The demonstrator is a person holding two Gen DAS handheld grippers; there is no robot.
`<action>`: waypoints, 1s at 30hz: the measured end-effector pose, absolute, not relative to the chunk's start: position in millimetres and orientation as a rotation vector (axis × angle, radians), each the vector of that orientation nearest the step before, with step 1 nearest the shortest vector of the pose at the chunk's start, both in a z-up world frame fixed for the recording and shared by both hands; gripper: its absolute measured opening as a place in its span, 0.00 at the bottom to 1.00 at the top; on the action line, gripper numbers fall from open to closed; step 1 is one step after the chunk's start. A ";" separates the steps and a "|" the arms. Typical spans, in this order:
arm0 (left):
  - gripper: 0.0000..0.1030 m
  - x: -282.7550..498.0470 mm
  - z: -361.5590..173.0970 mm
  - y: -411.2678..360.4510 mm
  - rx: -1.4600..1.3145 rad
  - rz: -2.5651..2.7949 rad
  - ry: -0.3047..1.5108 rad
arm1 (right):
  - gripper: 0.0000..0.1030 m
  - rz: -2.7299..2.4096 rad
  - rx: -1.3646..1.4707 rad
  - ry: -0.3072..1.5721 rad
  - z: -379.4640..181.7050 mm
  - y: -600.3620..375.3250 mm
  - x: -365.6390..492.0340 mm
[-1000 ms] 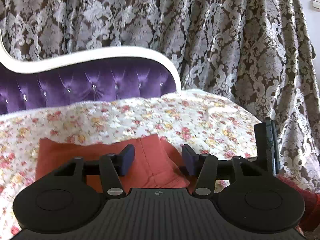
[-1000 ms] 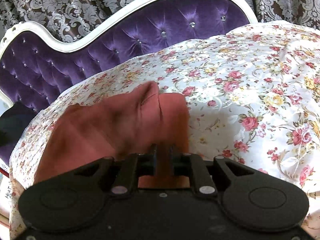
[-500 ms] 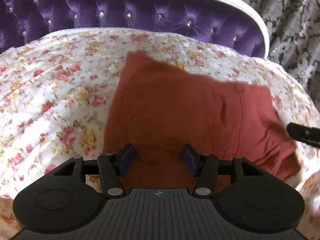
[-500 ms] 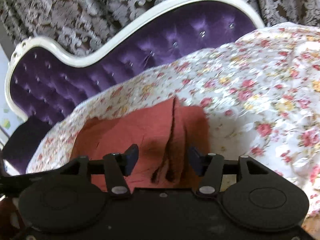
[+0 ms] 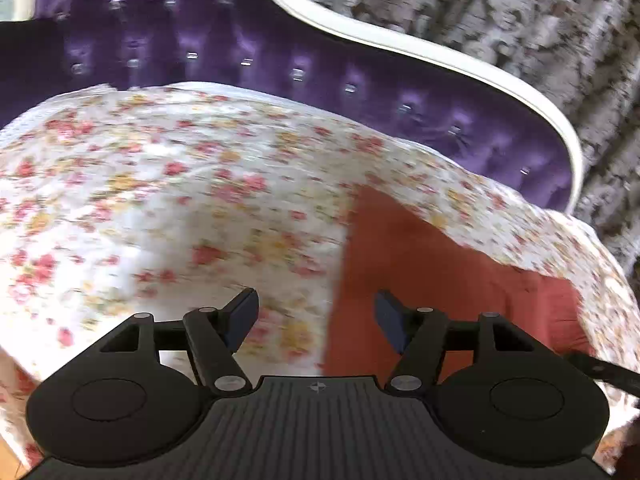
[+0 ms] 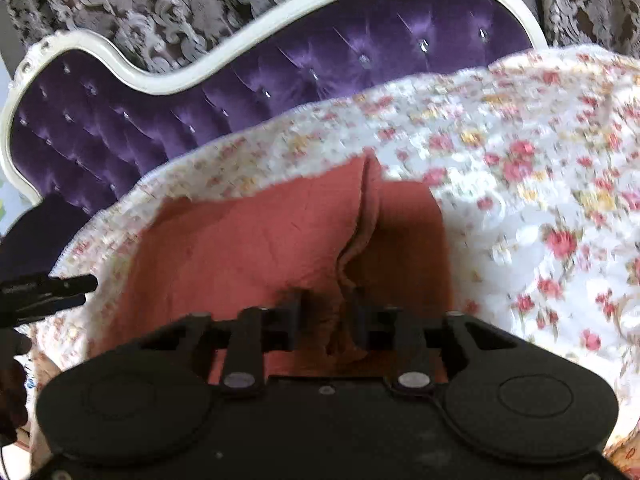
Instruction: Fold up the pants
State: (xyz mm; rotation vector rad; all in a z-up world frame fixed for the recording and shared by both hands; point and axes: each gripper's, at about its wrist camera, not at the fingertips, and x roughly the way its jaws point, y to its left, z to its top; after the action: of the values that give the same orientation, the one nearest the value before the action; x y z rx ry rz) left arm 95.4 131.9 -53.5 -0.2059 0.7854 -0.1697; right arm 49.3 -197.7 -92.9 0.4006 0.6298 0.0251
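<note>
Rust-red pants (image 5: 440, 272) lie folded on a floral sheet (image 5: 160, 208). My left gripper (image 5: 316, 316) hovers over their left edge. Its jaws are opening, and the cloth's edge runs below the gap, untouched by the pads. The tip of the right gripper (image 5: 600, 372) shows at the right edge of the left wrist view. In the right wrist view, the pants (image 6: 248, 240) bunch into a raised ridge near their right end. My right gripper (image 6: 328, 316) is closing its jaws, and its fingers pinch that ridge. The left gripper (image 6: 60, 286) shows at the far left.
A purple tufted headboard (image 6: 280, 64) with a curved white frame (image 5: 440, 56) stands behind the bed. A brown and silver patterned curtain (image 5: 520, 12) hangs beyond it. The floral sheet (image 6: 540, 184) spreads wide to the right of the pants.
My left gripper has swung from over the pants' middle to their left edge and its jaws stand wider. My right gripper opened half a second ago and has since closed on a fold.
</note>
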 end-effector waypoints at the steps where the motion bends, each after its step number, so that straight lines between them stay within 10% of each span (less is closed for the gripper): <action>1: 0.62 96.2 -51.9 135.4 -0.202 -0.158 0.783 | 0.14 0.032 0.357 0.601 -81.8 -192.0 44.5; 8: 0.65 97.6 -46.3 125.8 -0.171 -0.195 0.766 | 0.14 -0.077 0.271 0.566 -70.6 -200.1 18.4; 12: 0.65 103.3 -50.3 100.2 -0.091 -0.252 0.790 | 0.40 -0.136 0.282 0.641 -98.6 -216.0 23.0; 30: 0.70 206.3 -91.9 18.5 0.206 -0.196 0.820 | 0.25 -0.204 -0.008 0.637 -109.7 -180.4 118.3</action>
State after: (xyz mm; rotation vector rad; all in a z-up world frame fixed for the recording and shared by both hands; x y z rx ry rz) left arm 206.3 18.5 -91.9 0.2056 0.8204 -0.1965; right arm 118.3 -180.4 -109.7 -0.0080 0.6366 -0.2036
